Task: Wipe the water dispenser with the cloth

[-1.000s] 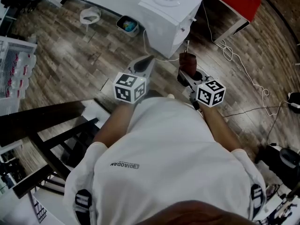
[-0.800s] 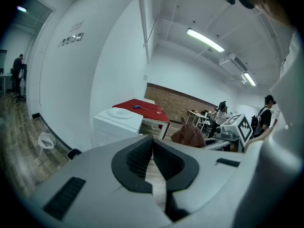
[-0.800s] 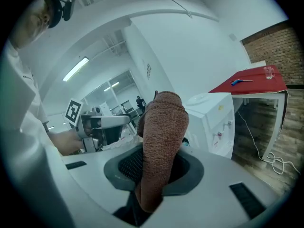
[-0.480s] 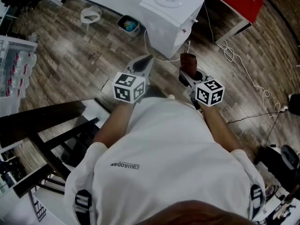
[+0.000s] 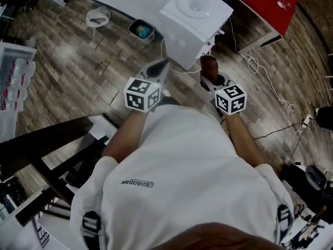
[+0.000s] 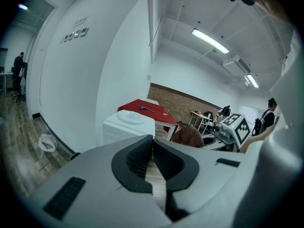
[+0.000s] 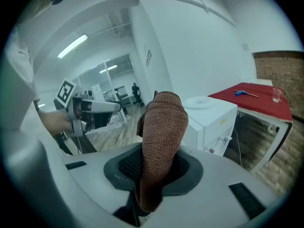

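Observation:
The white water dispenser [image 5: 194,22] stands on the wooden floor ahead of me, also in the left gripper view [image 6: 127,127] and the right gripper view [image 7: 211,120]. My right gripper [image 5: 209,65] is shut on a brown cloth [image 7: 159,141], which sticks up between its jaws [image 5: 209,66], a short way in front of the dispenser's tap side. My left gripper [image 5: 158,66] is shut with nothing in it, its tips [image 6: 152,146] touching, just left of the dispenser's near corner.
A red table [image 5: 263,1] stands to the right of the dispenser, with cables [image 5: 260,61] trailing over the floor. A small bin [image 5: 141,29] and a white stool [image 5: 98,17] sit at the wall on the left. A dark wooden frame [image 5: 47,145] lies at my lower left.
Both grippers have moved up and closer to the dispenser, which now sits a bit further right in the head view. Both stay shut, the cloth still in the right one.

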